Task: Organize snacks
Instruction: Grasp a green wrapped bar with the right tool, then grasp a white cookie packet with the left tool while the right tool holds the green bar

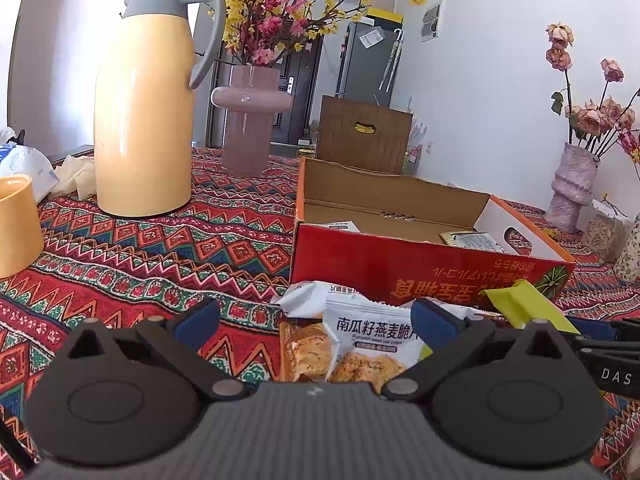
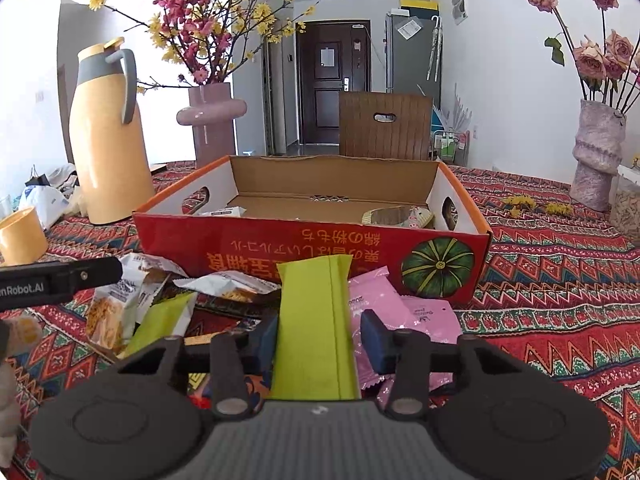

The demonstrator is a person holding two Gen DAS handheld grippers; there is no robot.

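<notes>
Setting: patterned red woven tablecloth [image 1: 160, 248]; shallow red cardboard box [image 1: 420, 268], open-topped, beyond a loose packet pile.
Left wrist view: left gripper [image 1: 316, 320] spread wide, empty, over white pumpkin-seed oat crisp packet [image 1: 372, 332].
Right wrist view: right gripper [image 2: 318, 338] straddles flat lime-green foil packet [image 2: 316, 320]; pads apart, not clamped.
Handling: probably light, slick, crushable; pinch mid-body.
Hidden: packet's near end behind gripper; box contents barely visible.

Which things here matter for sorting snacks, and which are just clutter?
Job:
green packet between the right jaws
oat crisp packet
pink packets
red cardboard box

Lying about:
yellow thermos
yellow cup
flower vases
</notes>
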